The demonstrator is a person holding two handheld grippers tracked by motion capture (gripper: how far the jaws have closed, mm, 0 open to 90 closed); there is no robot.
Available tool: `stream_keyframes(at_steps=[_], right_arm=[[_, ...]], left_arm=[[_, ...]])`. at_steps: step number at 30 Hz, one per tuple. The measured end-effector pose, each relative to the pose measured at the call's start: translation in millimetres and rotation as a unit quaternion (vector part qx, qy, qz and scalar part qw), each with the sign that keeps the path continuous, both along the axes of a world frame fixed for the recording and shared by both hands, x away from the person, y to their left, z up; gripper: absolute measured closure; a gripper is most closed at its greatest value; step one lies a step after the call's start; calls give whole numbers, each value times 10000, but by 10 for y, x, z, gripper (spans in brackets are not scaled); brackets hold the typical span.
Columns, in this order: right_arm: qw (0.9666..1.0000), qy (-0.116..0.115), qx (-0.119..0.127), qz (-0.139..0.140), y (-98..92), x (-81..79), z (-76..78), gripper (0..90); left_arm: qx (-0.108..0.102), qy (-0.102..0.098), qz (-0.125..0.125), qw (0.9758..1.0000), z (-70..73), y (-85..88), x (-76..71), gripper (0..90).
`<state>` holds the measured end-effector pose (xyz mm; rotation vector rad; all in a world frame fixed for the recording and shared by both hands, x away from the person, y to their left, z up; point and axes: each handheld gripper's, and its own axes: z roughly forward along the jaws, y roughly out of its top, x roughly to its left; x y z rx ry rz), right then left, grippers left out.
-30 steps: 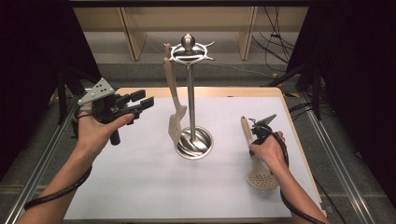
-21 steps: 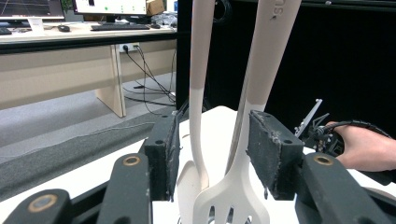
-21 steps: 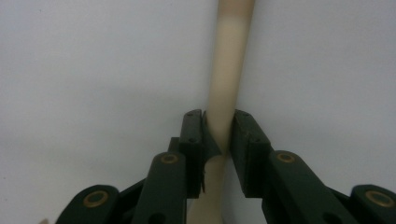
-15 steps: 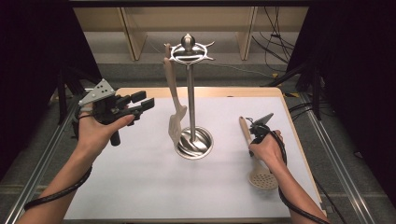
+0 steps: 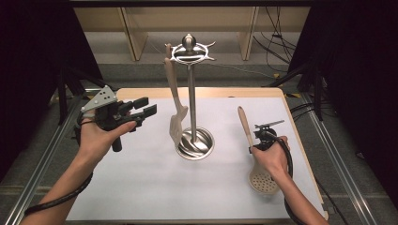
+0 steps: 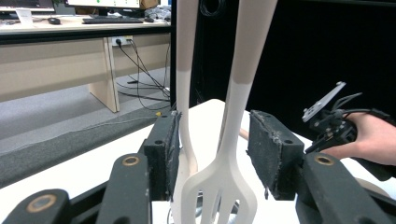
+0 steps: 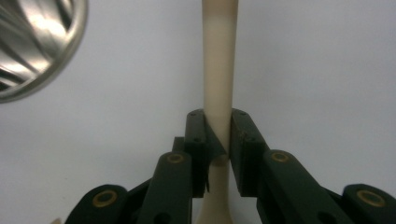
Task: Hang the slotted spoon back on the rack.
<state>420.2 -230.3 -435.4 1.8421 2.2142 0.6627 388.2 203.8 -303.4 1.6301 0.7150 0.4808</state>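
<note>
A steel utensil stand (image 5: 190, 93) rises from a round base (image 5: 195, 143) at mid-table. A cream slotted spatula (image 5: 175, 105) hangs from its top ring. In the left gripper view a second cream handle (image 6: 186, 70) hangs beside the spatula (image 6: 219, 186). My left gripper (image 5: 146, 107) is held above the table left of the stand, open, jaws aimed at the hanging utensils (image 6: 212, 144). A cream skimmer (image 5: 263, 180) lies at the right. My right gripper (image 5: 256, 139) has just been closing and is shut on its handle (image 7: 218, 70), pads pressing both sides (image 7: 218, 135).
White paper (image 5: 141, 187) covers the wooden table; its far edge (image 5: 202, 92) lies close behind the stand. Metal rails (image 5: 37, 173) run along both sides. The stand's base (image 7: 37, 42) is near the right gripper. The right hand (image 6: 373, 140) appears beyond the left jaws.
The right gripper has closed on the skimmer's handle and shifted slightly left. The left gripper has stayed where it was, open.
</note>
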Motion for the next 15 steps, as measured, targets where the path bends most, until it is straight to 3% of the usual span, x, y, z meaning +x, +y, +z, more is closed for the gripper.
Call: stream_keyframes(at_steps=[1, 4, 5, 6, 7, 10, 14, 15], right_arm=[[9995, -259, -29, 157, -23, -42, 7, 791], [9978, -635, 50, 204, -23, -135, 33, 791], [9949, -940, 10, 351, -39, -151, 27, 791], [9939, -1026, 8, 394, -39, -178, 35, 791], [9929, -1115, 184, 380, -20, -221, 59, 791], [9890, -1434, 190, 318, 8, -325, 113, 791], [9803, -1874, 458, 435, 78, -433, 176, 791], [9792, -1941, 408, 418, 96, -469, 209, 791]], left_arm=[[3, 12, -13, 10000, -7, -8, -6, 525], [-9, 25, -57, 10000, -23, -44, -26, 522], [-19, 28, -70, 10000, -27, -55, -32, 518], [9, 37, -89, 10000, -29, -69, -43, 516], [0, 38, -100, 9999, -32, -81, -50, 514], [-17, 64, -161, 9998, -41, -136, -74, 512], [-66, 122, -275, 9995, -60, -228, -98, 505], [-69, 125, -292, 9995, -65, -247, -101, 504]])
